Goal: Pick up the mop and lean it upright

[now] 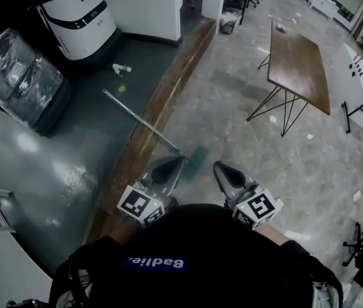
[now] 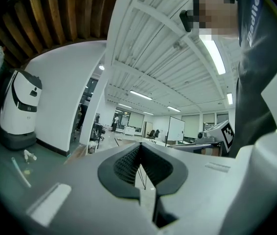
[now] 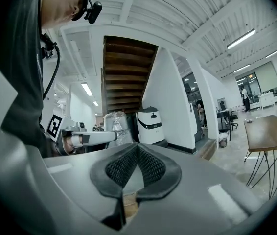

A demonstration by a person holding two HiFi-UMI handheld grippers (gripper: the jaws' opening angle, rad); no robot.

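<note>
Mop (image 1: 144, 126) lying flat on floor (image 1: 233, 95), handle across wooden strip (image 1: 168, 85), left claw (image 1: 167, 167) closed tight, empty, right claw (image 1: 224, 170) likewise, both near mop head.

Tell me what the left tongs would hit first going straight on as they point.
Nothing near: the shut left tongs point level over open floor, probably passing above the mop. First in line look to be the legs of the table, depth unclear.

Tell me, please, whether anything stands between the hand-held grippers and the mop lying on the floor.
Nothing visible does. The mop lies on the floor just ahead of the left hand-held gripper and the right hand-held gripper, its teal head nearest them. Both are shut and empty.
</note>
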